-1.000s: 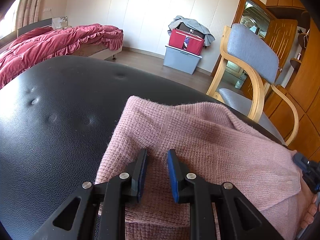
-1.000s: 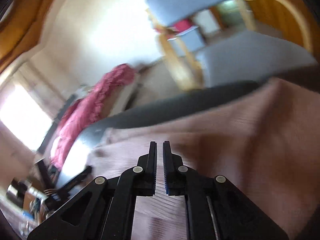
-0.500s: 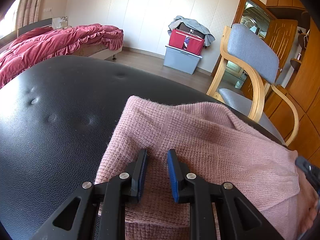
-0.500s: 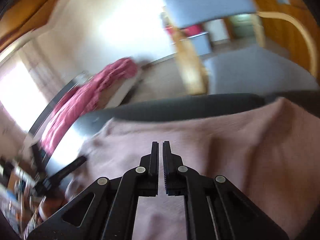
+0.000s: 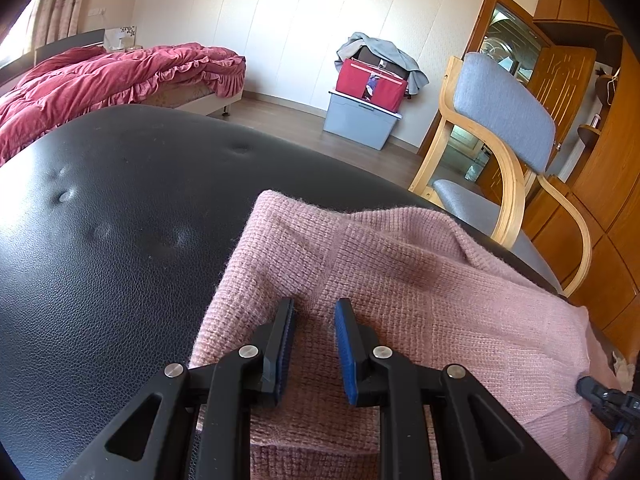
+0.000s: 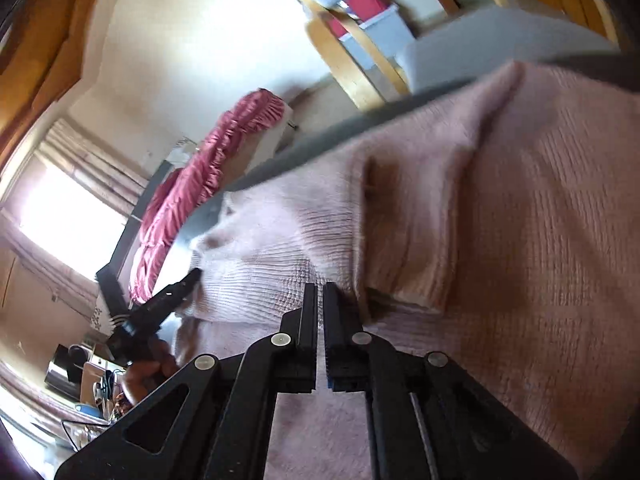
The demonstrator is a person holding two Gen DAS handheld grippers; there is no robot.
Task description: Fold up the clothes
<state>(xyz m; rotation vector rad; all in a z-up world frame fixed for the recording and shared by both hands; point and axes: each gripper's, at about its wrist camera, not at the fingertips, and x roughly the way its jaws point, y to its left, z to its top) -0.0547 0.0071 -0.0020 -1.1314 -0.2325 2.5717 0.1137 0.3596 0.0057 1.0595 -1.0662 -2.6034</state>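
A pink knit sweater (image 5: 400,280) lies partly folded on a black padded leather surface (image 5: 100,240). My left gripper (image 5: 314,320) rests on its near left part, jaws a little apart with a ridge of knit filling the gap between the pads. In the right wrist view this gripper (image 6: 188,280) shows at the sweater's left edge, held by a hand (image 6: 144,372). My right gripper (image 6: 320,292) hovers low over the sweater (image 6: 540,240), beside a folded sleeve cuff (image 6: 404,288). Its jaws are closing to nearly touching, with nothing between them. Its tip (image 5: 588,390) shows at the sweater's right end.
A wooden armchair with grey cushions (image 5: 500,120) stands just behind the surface's far right edge. Wooden cabinets (image 5: 600,200) line the right. Farther back are a bed with a red quilt (image 5: 100,76) and a grey box (image 5: 360,124) with a red bag on it.
The right gripper moved across the sweater toward the folded cuff and rolled, its jaws narrowing slightly. In the left wrist view its tip slid lower at the right edge. The left gripper stayed put.
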